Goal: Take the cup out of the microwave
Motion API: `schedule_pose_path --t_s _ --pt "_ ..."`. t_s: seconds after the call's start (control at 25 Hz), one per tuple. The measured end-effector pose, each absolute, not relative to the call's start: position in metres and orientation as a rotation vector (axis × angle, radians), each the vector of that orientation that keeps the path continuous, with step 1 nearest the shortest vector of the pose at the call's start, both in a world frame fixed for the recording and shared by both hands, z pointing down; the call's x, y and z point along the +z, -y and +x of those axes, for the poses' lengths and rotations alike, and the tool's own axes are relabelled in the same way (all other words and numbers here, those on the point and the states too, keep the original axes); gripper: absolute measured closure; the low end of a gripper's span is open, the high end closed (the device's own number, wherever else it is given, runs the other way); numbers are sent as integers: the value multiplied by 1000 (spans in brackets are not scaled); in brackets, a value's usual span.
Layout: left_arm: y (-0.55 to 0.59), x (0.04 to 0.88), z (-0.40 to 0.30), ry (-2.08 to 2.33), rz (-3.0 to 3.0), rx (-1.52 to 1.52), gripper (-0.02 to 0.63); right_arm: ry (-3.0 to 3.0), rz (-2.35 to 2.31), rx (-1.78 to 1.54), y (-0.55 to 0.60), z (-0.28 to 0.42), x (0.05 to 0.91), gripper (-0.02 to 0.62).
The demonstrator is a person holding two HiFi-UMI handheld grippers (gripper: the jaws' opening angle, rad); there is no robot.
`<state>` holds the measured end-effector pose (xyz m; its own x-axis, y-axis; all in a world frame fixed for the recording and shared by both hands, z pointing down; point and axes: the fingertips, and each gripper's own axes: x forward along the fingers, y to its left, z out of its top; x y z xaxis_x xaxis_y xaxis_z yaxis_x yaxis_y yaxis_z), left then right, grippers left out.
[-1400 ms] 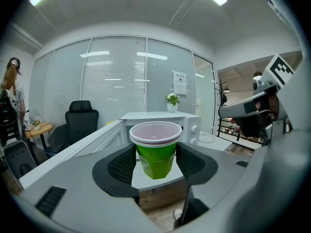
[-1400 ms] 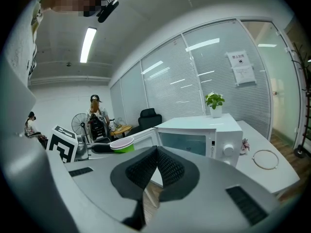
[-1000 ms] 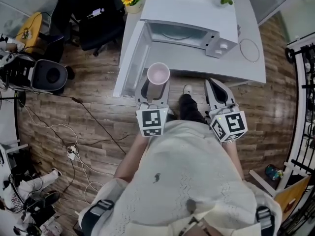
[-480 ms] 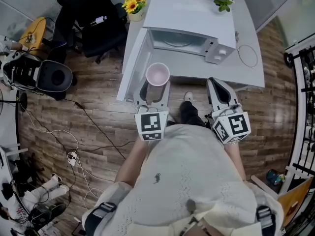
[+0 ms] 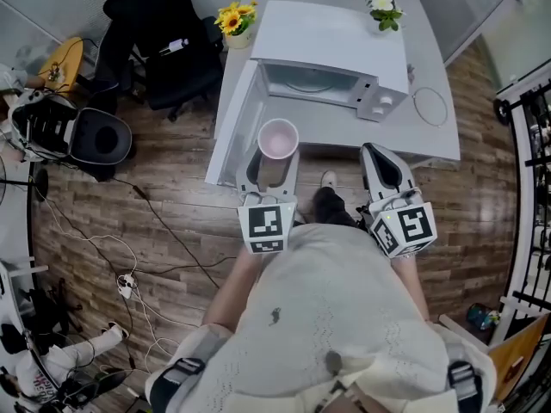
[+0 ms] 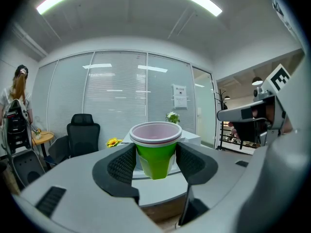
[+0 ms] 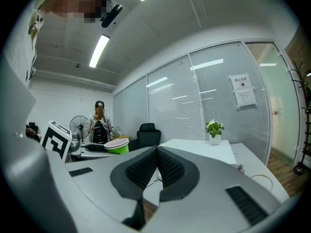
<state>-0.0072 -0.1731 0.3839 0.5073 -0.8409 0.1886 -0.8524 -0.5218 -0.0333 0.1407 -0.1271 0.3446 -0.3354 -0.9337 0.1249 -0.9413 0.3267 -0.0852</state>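
Cup: green cup with a white rim and pale pink inside, upright and lifted in the air just in front of the microwave, outside the cavity.
Left gripper: the left gripper has its fingers grasping the cup from both sides, ribbed pads against the green wall below the rim.
Right gripper: the right gripper has its fingers clenched together with nothing between them; it is held to the right, well apart from the cup.
Microwave: white, standing on the desk; its door hangs open to the left, and the cavity shows only the round turntable.
Done: the cup looks to be out of the microwave, so the named job seems essentially met.
Left: by my reading, only setting the cup down somewhere and perhaps closing the door remain; the task sentence asks for neither.
Writing on cup: none that I can see; no logo or label.
Writing on microwave: no brand readable from above; only two knobs show.
Notice: a paper sheet on the glass wall carries print too small to read.
Marker cubes: black-and-white square patterns, not words.
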Motion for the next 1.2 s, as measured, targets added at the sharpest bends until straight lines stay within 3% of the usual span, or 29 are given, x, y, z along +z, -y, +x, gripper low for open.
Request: schedule_pose_path --t_s 1.2 --pt "176 392 0 1464 2672 279 324 2509 1755 233 133 136 347 588"
